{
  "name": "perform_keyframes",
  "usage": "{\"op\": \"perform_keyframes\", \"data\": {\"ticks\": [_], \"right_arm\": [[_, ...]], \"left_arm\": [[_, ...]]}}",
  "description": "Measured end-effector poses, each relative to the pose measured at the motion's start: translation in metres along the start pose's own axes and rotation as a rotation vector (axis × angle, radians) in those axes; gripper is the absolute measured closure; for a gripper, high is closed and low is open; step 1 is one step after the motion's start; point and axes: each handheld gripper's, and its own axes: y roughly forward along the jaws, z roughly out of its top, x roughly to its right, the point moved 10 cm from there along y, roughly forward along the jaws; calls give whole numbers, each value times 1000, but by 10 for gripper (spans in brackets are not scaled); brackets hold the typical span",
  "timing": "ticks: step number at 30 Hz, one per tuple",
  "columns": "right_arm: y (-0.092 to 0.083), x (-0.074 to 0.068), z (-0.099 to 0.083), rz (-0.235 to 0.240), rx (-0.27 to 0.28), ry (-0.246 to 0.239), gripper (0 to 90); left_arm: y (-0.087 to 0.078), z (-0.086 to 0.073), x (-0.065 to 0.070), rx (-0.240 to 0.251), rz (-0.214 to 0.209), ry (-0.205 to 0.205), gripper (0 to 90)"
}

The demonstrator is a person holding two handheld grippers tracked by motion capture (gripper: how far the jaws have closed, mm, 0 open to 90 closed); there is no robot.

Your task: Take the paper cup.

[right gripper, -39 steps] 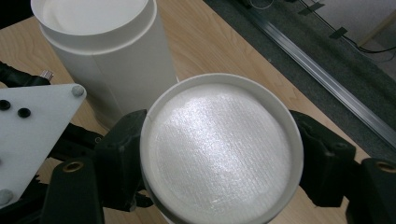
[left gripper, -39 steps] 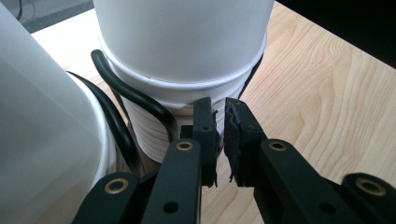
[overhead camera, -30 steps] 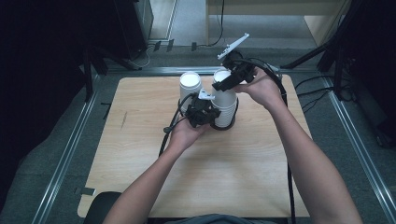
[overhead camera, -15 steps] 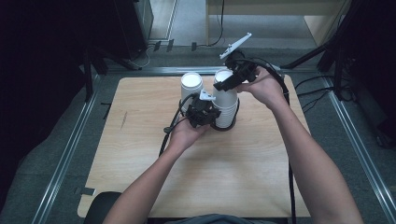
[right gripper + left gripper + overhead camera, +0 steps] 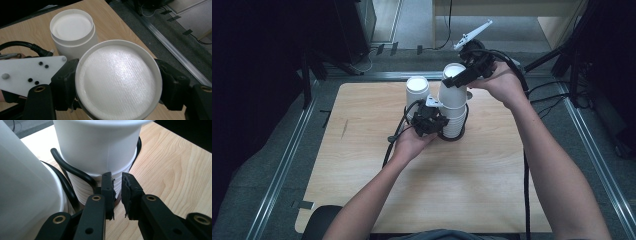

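Since the earlier high view, your right hand-held gripper (image 5: 455, 80) has risen and drawn the top cup (image 5: 453, 89) partly up out of the cup stack (image 5: 454, 120); your left hand-held gripper (image 5: 435, 120) has kept its place at the near left side of the stack. The right hand-held gripper is clenched across the top cup just under its rim: the right gripper view shows the cup (image 5: 117, 80) between the two black jaws, both pressing on its wall. The left hand-held gripper is nearly closed, with a narrow gap between its pads (image 5: 108, 187), which sit against the ribbed rims low on the stack (image 5: 82, 187); from these pictures you cannot tell whether they pinch a rim or merely brace the stack. A black cable (image 5: 72, 171) loops around the stack's base. A second, separate white cup (image 5: 417, 91) stands upright on the tabletop (image 5: 362, 165), just left of the stack and apart from it. Judged from this position, separation of the top cup is under way but not complete: its lower part remains inside the stack. What remains is to lift it clear while the stack is held down, then set it on the tabletop, probably beside the separate cup.
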Motion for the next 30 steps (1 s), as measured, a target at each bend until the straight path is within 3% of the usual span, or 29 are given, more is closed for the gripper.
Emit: {"op": "perform_keyframes", "data": {"ticks": [6,16,22,30], "right_arm": [[-12,-3,10,-12,4,-1,269],[-53,-9,26,-21,19,-16,268],[-68,-15,23,-4,17,-10,267],[-88,-35,5,52,30,-26,265]], "left_arm": [[-1,-1,-1,-7,-6,2,788],[-1,-1,-1,-7,-30,-16,749],[-2,-2,2,-13,-50,-11,724],[-9,-2,6,-5,-93,-12,674]]}}
